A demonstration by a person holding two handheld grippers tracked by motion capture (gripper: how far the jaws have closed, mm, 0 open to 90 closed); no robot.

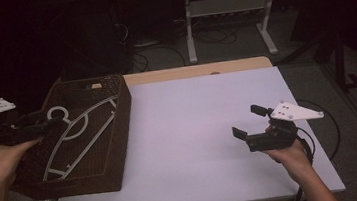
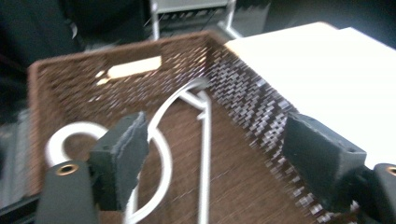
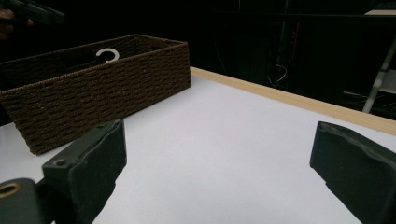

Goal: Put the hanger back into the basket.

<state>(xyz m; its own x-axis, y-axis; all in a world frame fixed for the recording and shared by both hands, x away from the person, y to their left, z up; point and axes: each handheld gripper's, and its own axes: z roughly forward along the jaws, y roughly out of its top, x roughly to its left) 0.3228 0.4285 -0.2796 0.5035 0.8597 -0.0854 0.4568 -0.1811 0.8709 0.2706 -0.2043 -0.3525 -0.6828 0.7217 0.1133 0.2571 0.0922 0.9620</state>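
While the left hand-held gripper (image 1: 43,123) is held over the left part of a dark brown woven basket (image 1: 120,137), its jaws are seen spread wide with nothing between them. A white plastic hanger (image 1: 77,136) is laid flat on the bottom of the basket, its round hook (image 1: 58,113) toward the far left corner and its long arms stretched across the inside. In the left gripper view the hanger's curved neck (image 2: 163,154) is seen just past the left jaw, low inside the basket, and no contact between them can be made out. The basket is set on the left end of a white-topped bench (image 1: 204,128), with its near left corner pushed out past the bench edge. The right hand-held gripper (image 1: 252,123) is held above the bare right part of the bench, well apart from the basket, with its jaws also wide and nothing held. In the right gripper view the basket's long side (image 3: 107,98) is seen across the white surface, and the hook (image 3: 107,55) is seen rising above the rim. A pale wooden strip (image 1: 198,70) is seen along the far edge of the bench.
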